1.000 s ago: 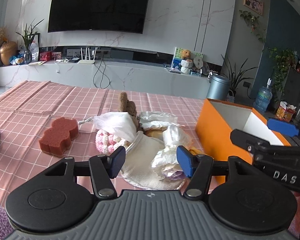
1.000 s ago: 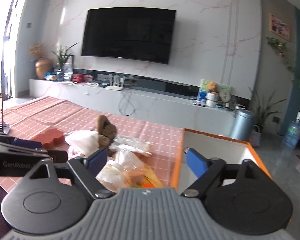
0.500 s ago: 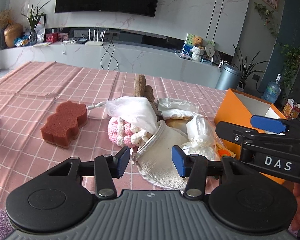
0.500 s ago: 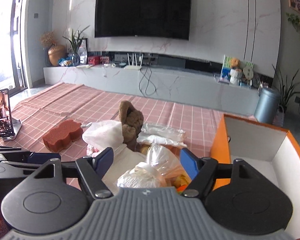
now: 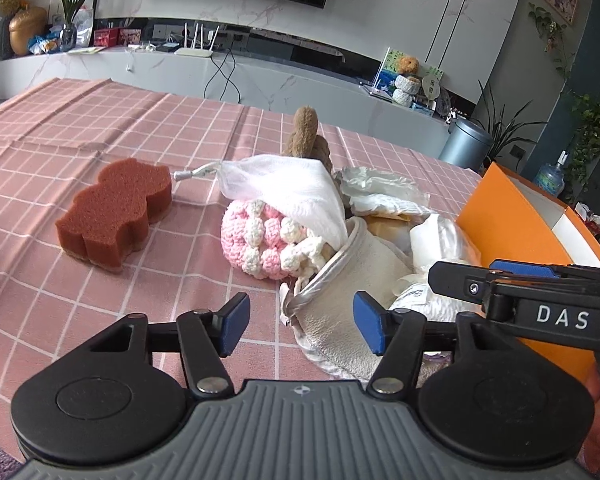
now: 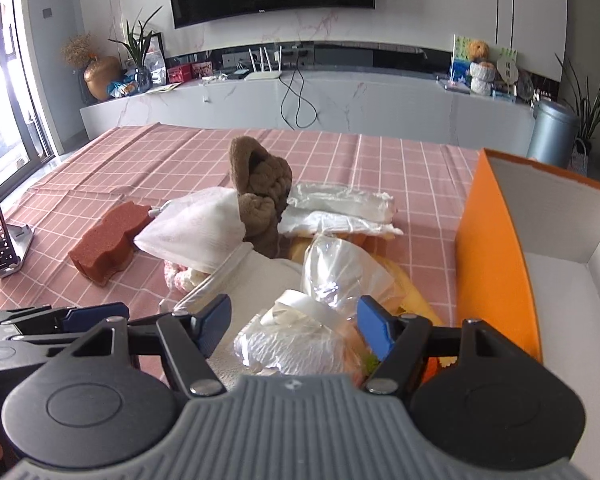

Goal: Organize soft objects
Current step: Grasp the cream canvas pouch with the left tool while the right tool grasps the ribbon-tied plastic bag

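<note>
Soft things lie in a heap on the pink checked tablecloth (image 5: 100,120), right beside the orange box (image 6: 496,256). The box looks empty where we can see inside.

The left gripper (image 5: 300,322) is wide open and holds nothing. Its blue pads sit on either side of the cream pouch (image 5: 352,280) at the front of the heap. The right gripper (image 6: 294,322) is also wide open and holds nothing. A clear plastic bag (image 6: 320,320) with a white tie lies between its pads.

Other things are tangled close by: a pink and white knitted ball (image 5: 260,240), a white mesh bag (image 5: 296,190), a brown plush toy (image 6: 260,192), and flat white packets (image 6: 340,212). A red-brown sponge (image 5: 116,208) lies apart on its own.

Things could go wrong from here. The mesh bag lies over the knitted ball and touches the pouch, so lifting one could drag the others along. The plastic bag looks slippery and could slide out of a pinch. The two grippers are also very near each other and could bump.
</note>
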`<action>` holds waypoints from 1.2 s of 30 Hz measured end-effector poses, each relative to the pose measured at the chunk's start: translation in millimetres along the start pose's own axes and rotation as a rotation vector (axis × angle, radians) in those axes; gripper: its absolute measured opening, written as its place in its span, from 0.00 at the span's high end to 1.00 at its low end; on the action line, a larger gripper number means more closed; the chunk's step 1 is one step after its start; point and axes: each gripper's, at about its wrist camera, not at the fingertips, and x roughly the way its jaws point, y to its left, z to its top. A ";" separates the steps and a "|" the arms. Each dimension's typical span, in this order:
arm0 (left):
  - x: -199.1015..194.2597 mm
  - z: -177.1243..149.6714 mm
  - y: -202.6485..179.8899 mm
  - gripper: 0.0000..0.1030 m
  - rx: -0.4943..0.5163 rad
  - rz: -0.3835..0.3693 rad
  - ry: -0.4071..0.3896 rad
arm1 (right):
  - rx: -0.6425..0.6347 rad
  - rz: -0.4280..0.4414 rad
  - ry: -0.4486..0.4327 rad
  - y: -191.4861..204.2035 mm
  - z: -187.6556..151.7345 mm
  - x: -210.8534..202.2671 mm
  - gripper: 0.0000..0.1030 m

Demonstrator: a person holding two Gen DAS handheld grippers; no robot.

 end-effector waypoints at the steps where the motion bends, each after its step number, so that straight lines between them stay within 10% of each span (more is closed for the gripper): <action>1: 3.7 -0.3 1.5 0.27 -0.004 -0.002 0.006 | 0.014 0.011 0.006 -2.2 0.9 2.3 0.33; 10: 41.4 -4.2 -1.1 0.25 0.031 -0.009 0.086 | 0.077 0.017 0.073 -16.8 6.0 23.2 0.40; 17: 51.2 -8.6 -15.5 0.62 0.080 -0.009 0.109 | 0.105 0.045 0.099 -20.9 1.5 31.8 0.52; 28: 41.0 -12.1 -46.6 0.62 0.142 0.014 0.078 | 0.128 0.054 0.103 -26.8 -2.1 34.2 0.52; 36: 41.1 -15.5 -48.3 0.87 0.167 0.035 0.057 | 0.133 0.063 0.081 -31.2 -3.1 31.0 0.73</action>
